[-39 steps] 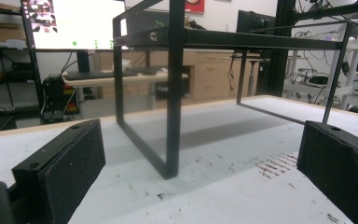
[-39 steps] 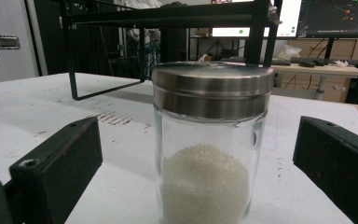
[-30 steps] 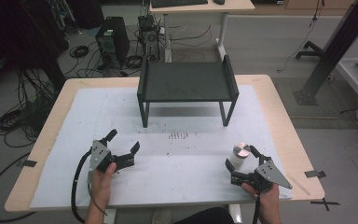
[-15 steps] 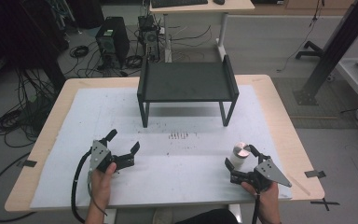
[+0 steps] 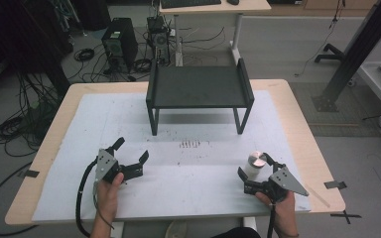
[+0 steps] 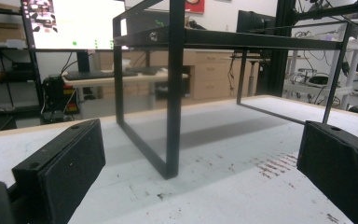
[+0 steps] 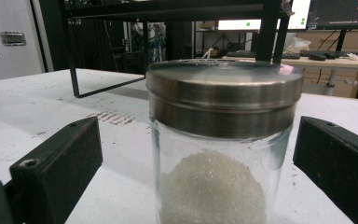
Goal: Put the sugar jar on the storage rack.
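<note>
A glass jar (image 5: 254, 165) with a steel lid and white grains inside stands on the white mat at the front right. My right gripper (image 5: 256, 168) is open, with one jaw on each side of the jar and neither touching it. In the right gripper view the jar (image 7: 223, 140) stands close between the two black pads (image 7: 60, 163). My left gripper (image 5: 131, 149) is open at the front left, low over the mat, with nothing between its pads (image 6: 60, 168). It points toward the black metal rack (image 5: 198, 87).
The rack stands on four thin legs at the back middle of the table; its near leg (image 6: 175, 93) is straight ahead of the left gripper. Small dark marks (image 5: 189, 144) dot the mat (image 5: 203, 188). Desks, cables and computers lie beyond the table.
</note>
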`<control>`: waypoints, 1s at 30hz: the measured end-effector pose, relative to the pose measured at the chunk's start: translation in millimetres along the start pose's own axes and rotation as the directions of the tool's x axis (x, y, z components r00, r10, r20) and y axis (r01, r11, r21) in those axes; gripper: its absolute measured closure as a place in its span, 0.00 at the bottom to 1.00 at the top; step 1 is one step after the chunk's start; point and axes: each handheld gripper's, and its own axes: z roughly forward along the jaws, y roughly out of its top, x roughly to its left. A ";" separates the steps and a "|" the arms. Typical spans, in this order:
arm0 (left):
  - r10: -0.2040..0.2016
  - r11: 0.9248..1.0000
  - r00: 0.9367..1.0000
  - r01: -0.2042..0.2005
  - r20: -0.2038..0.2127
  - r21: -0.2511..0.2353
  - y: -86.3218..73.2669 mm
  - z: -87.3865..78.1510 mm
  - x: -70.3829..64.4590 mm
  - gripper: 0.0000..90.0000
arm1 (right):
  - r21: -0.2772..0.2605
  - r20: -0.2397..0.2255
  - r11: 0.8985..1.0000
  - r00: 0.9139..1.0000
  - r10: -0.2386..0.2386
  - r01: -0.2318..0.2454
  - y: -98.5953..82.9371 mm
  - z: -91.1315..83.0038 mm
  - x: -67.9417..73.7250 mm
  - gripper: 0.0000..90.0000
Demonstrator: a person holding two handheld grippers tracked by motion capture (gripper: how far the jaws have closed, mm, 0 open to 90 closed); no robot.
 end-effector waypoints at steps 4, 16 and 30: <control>0.001 1.000 1.000 -0.001 -0.001 0.000 0.0 0.0 0.1 0.01 | -0.007 -0.001 1.000 1.000 0.000 0.000 -0.3 -0.6 0.0 0.02; 0.001 1.000 1.000 -0.001 -0.001 0.001 0.0 0.1 -0.1 0.01 | -0.010 -0.011 1.000 1.000 0.011 -0.011 -0.4 -0.9 -1.1 0.02; 0.002 1.000 1.000 -0.002 0.000 0.006 0.2 0.5 0.2 0.02 | -0.011 -0.019 1.000 1.000 0.018 -0.018 -0.4 -0.9 -2.0 0.02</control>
